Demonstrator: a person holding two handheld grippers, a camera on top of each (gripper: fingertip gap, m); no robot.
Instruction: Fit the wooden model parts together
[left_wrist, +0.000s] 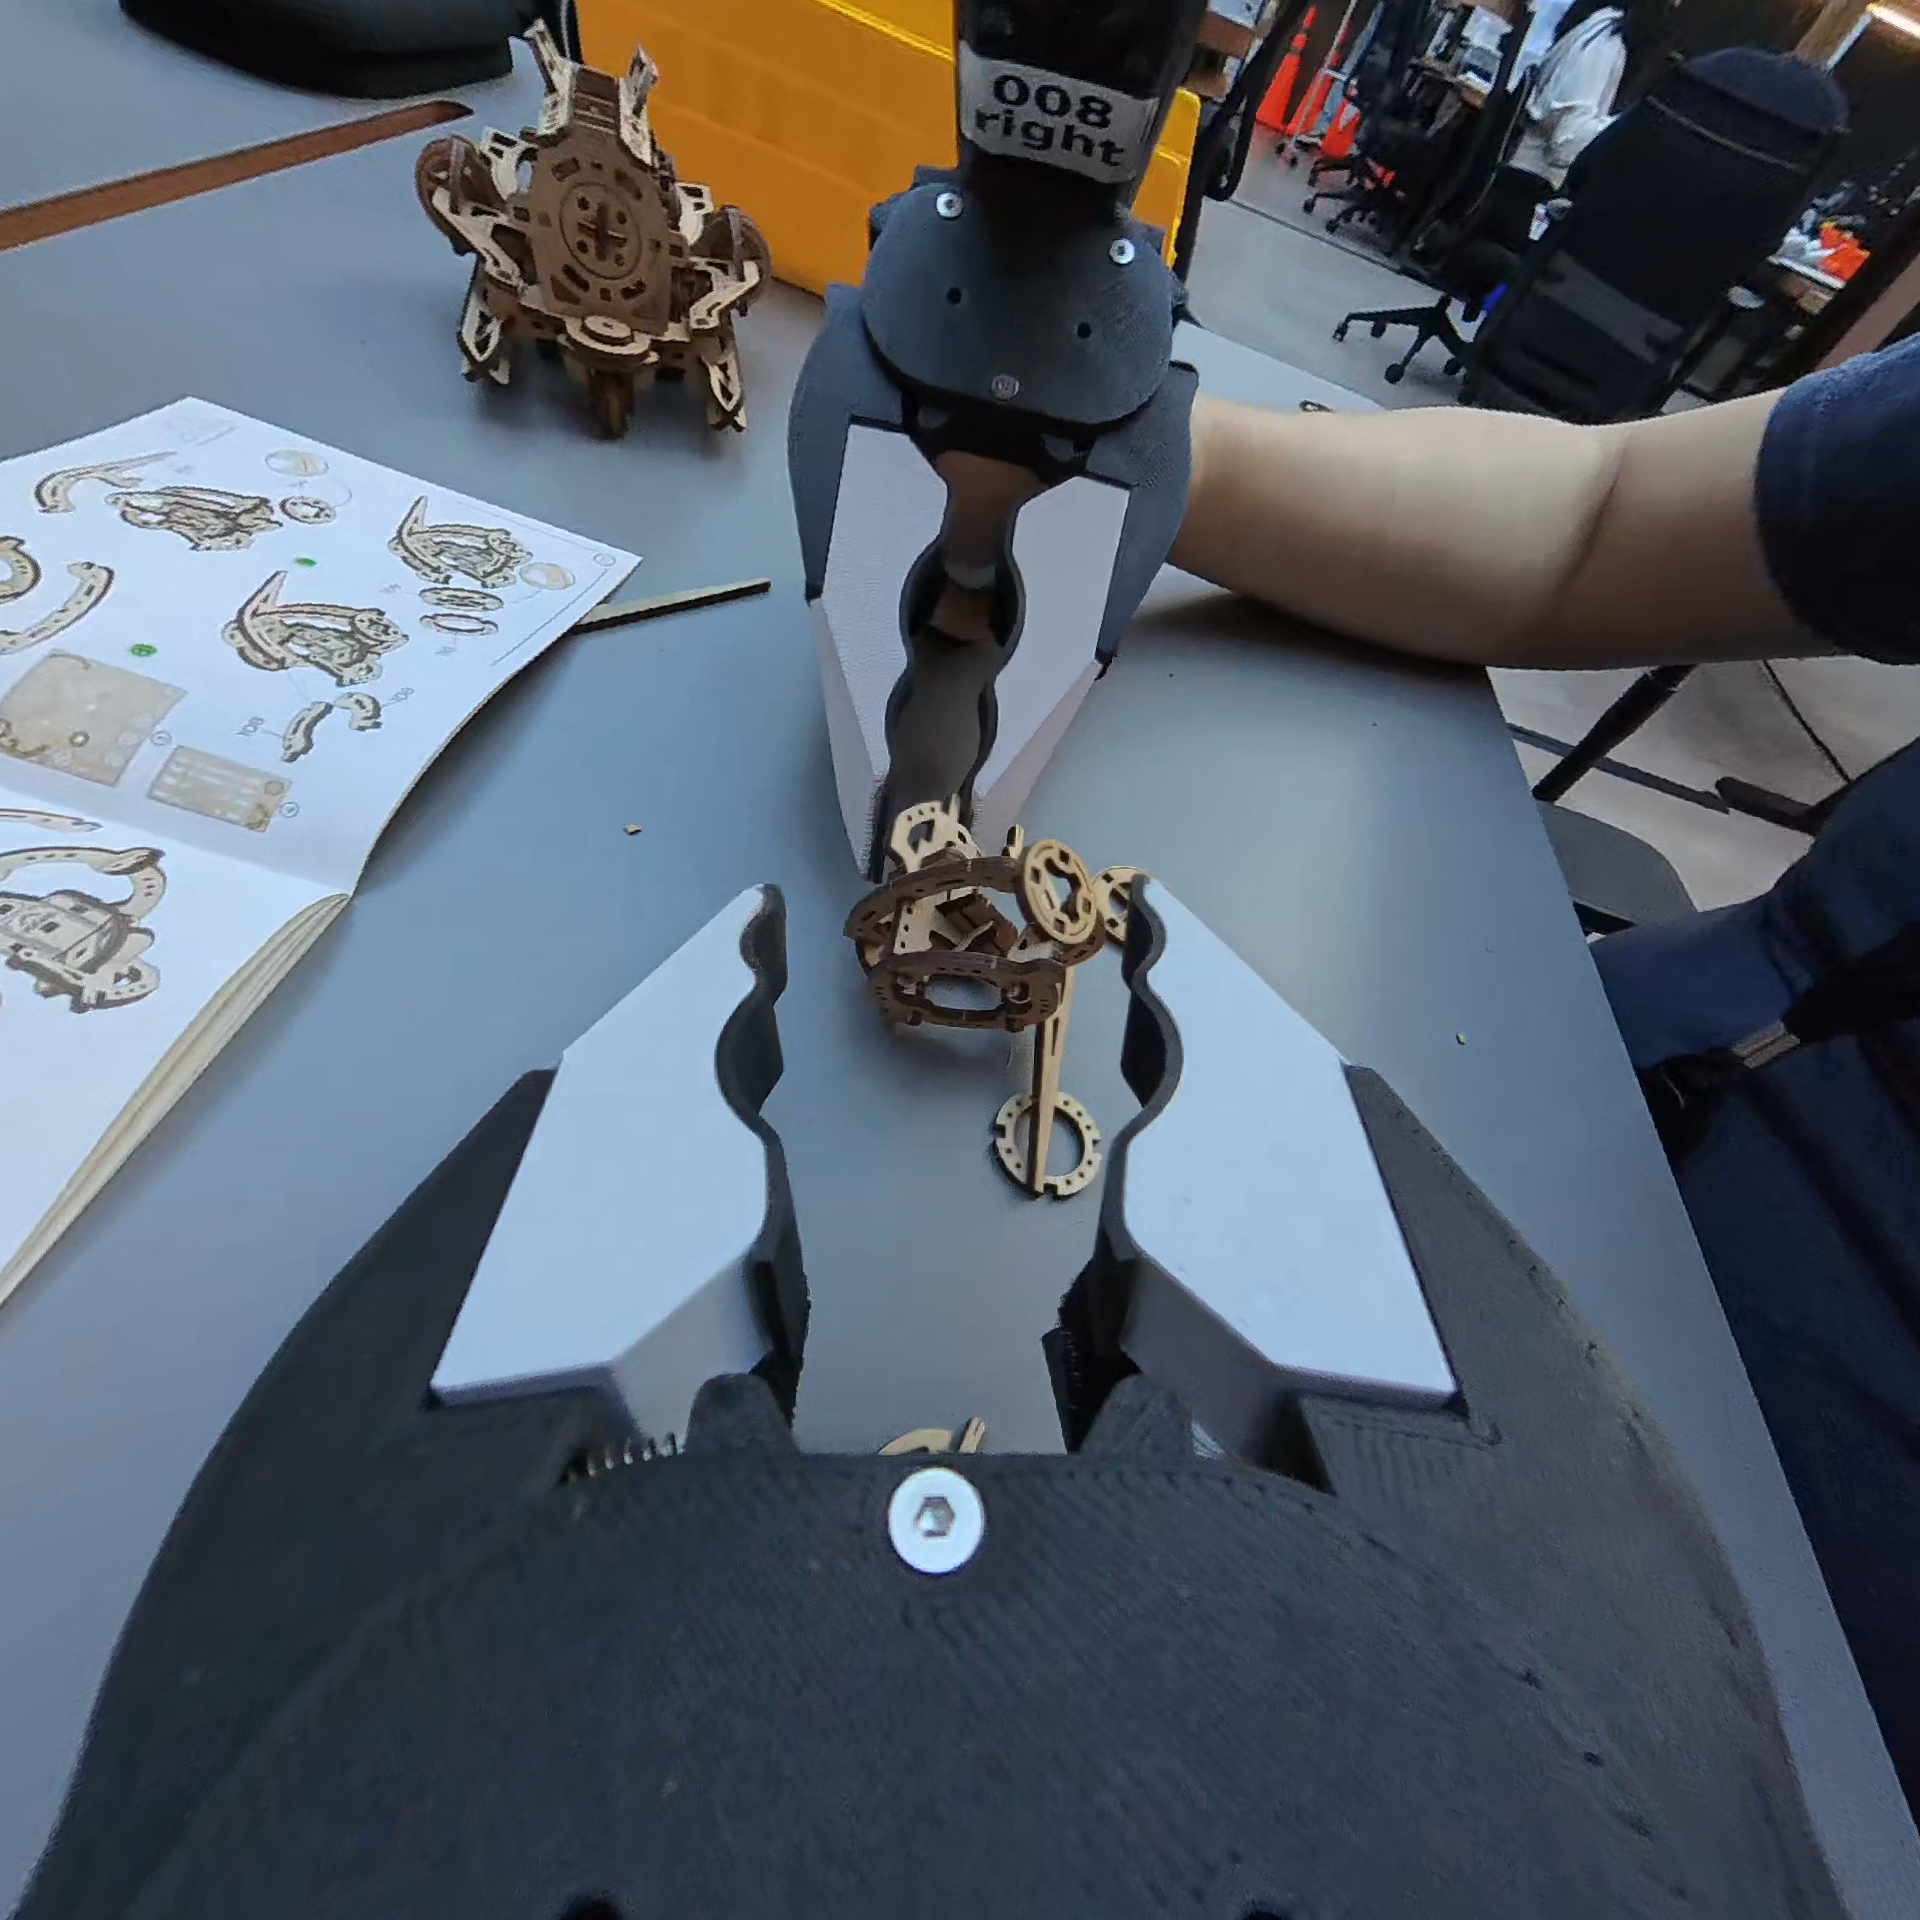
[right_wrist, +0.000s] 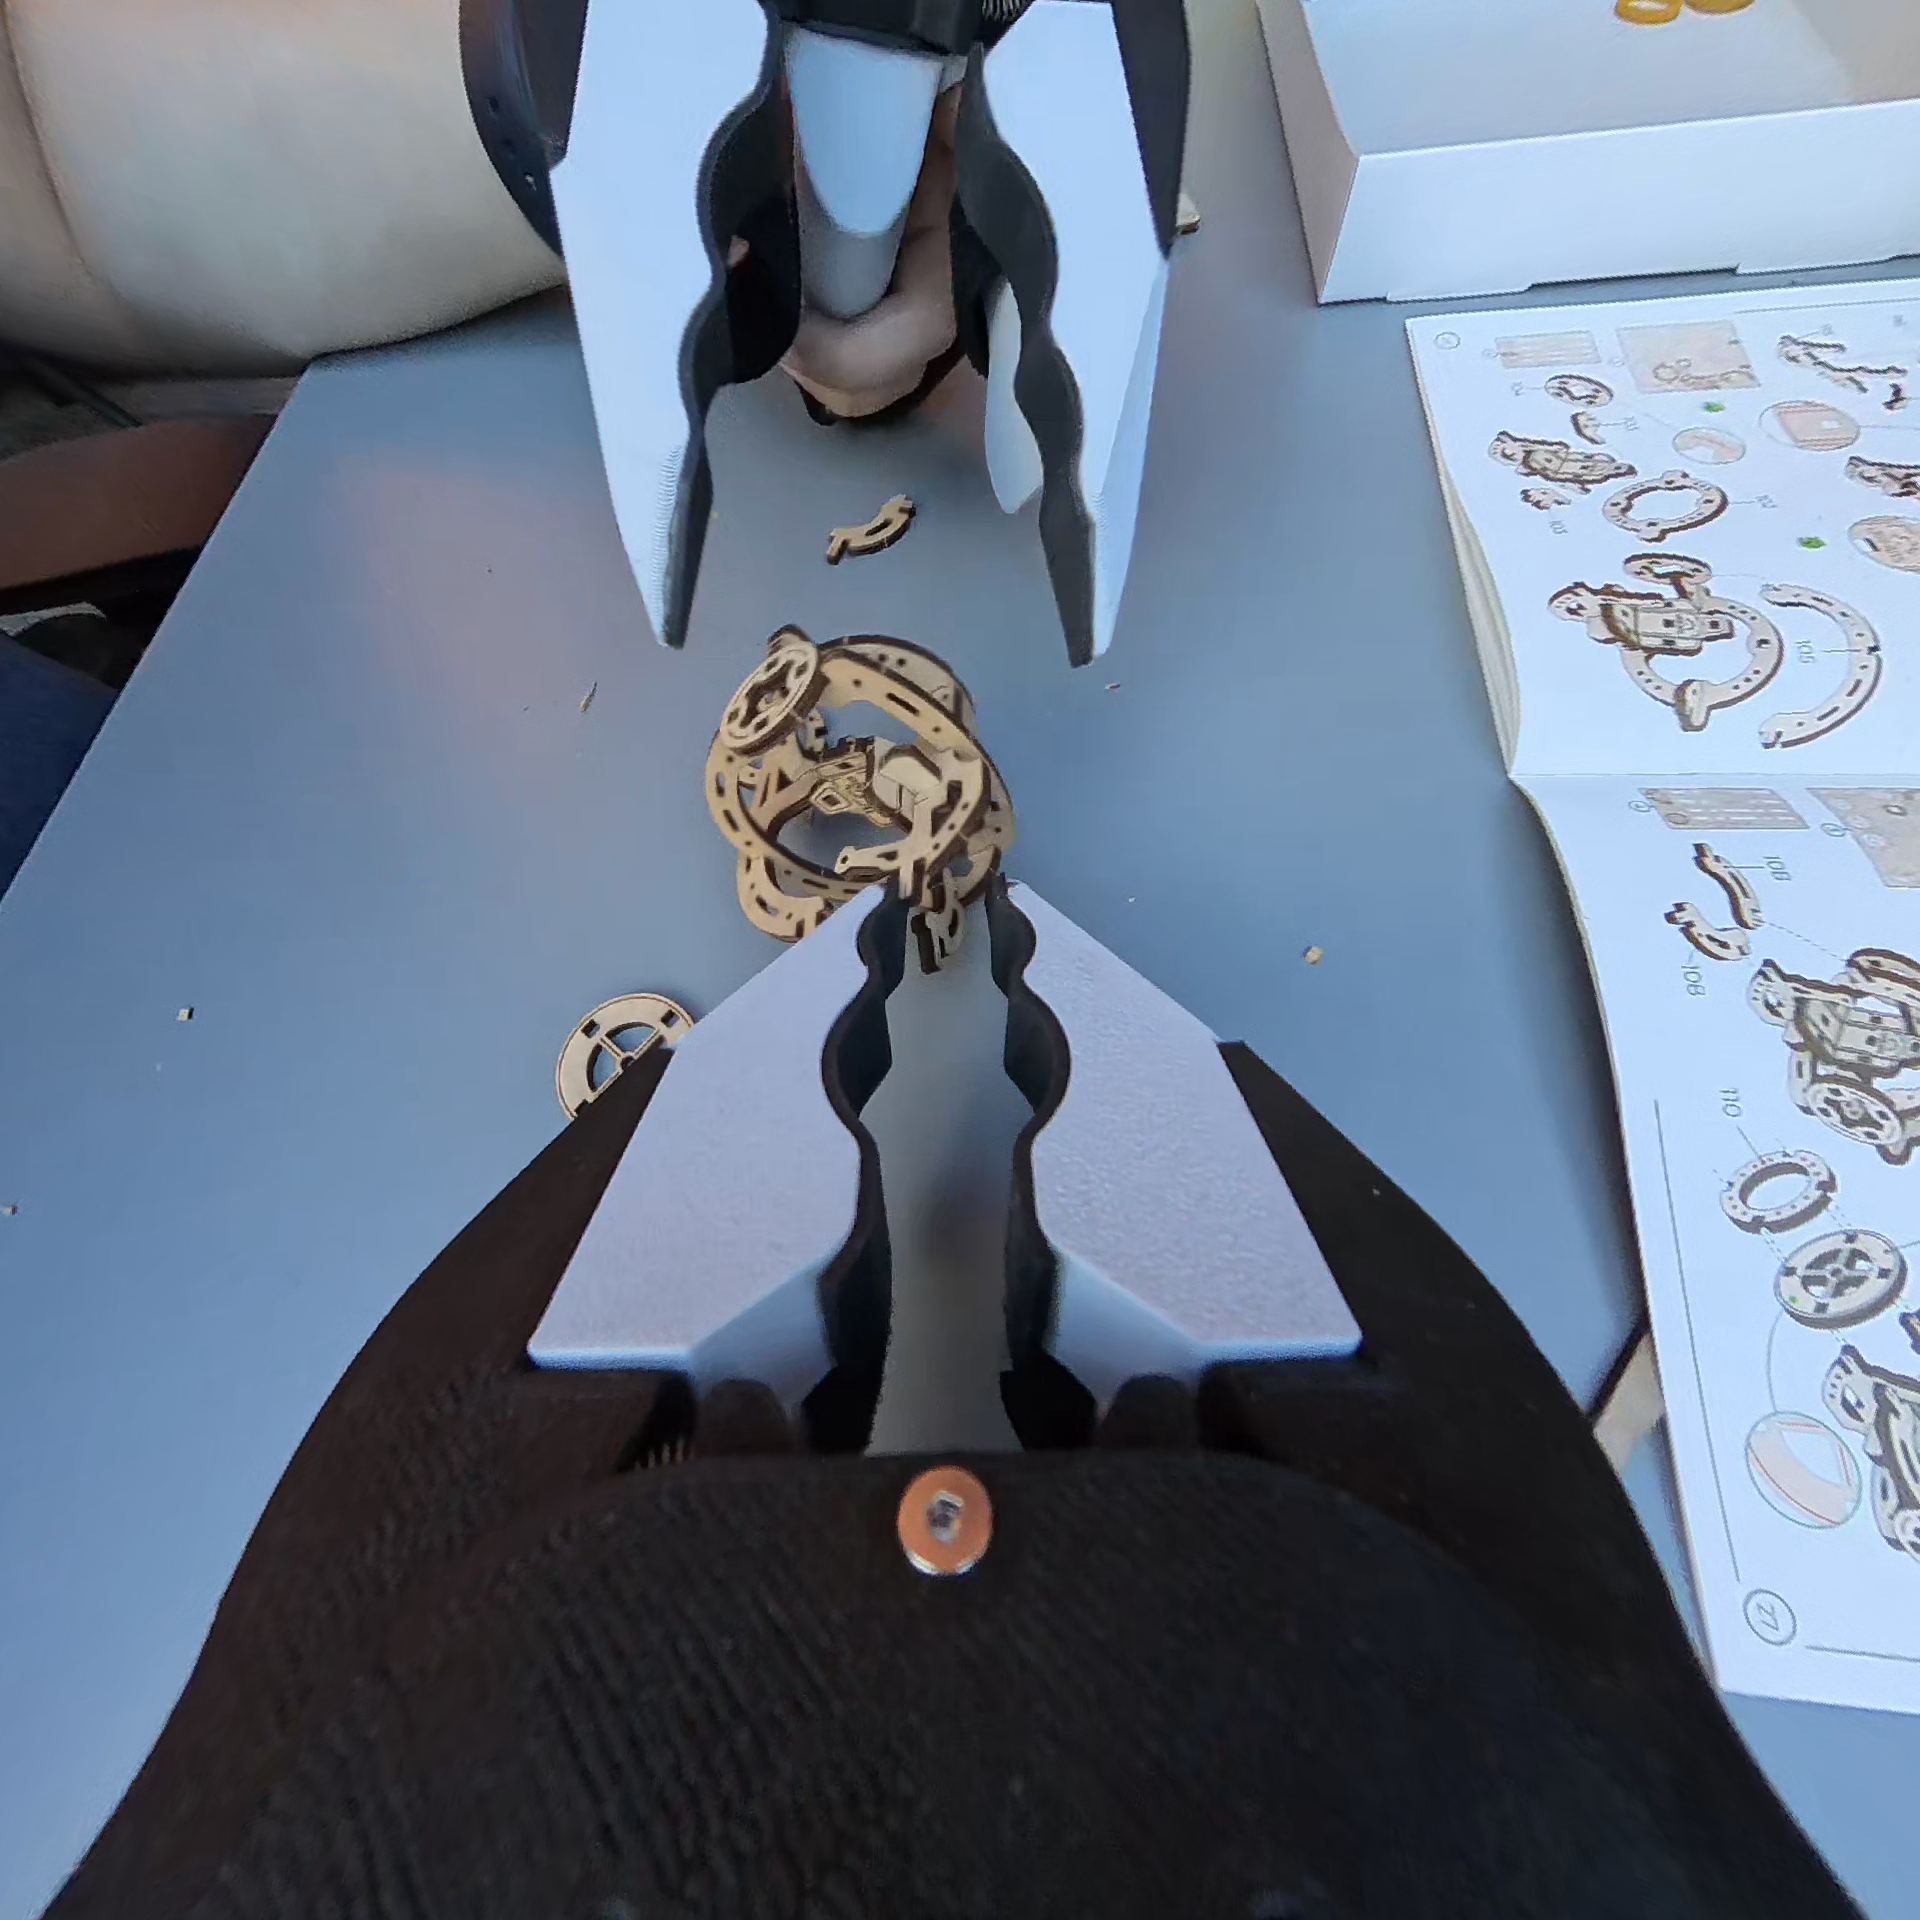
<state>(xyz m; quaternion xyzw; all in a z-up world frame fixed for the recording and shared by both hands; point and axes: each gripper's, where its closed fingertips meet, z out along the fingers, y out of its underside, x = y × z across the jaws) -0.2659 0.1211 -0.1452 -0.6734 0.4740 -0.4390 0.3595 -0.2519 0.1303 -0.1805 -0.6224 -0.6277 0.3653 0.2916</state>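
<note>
1. Left wrist view: left claw (left_wrist: 951, 914) stands open, its fingers either side of the wooden ring assembly (left_wrist: 961, 940) on the grey desk (left_wrist: 623, 1039).
2. Right claw (right_wrist: 940, 899) pinches that assembly's near edge.
3. Loose wheel (right_wrist: 613, 1049) lies beside it; booklet (right_wrist: 1714, 831) lies open nearby.

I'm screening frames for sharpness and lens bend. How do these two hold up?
Left wrist view: sharp on the wooden sub-assembly; wide-angle bend curves the table edge. Right wrist view: sub-assembly crisp, the left gripper slightly soft up top, the booklet warped towards the frame edge.
</note>
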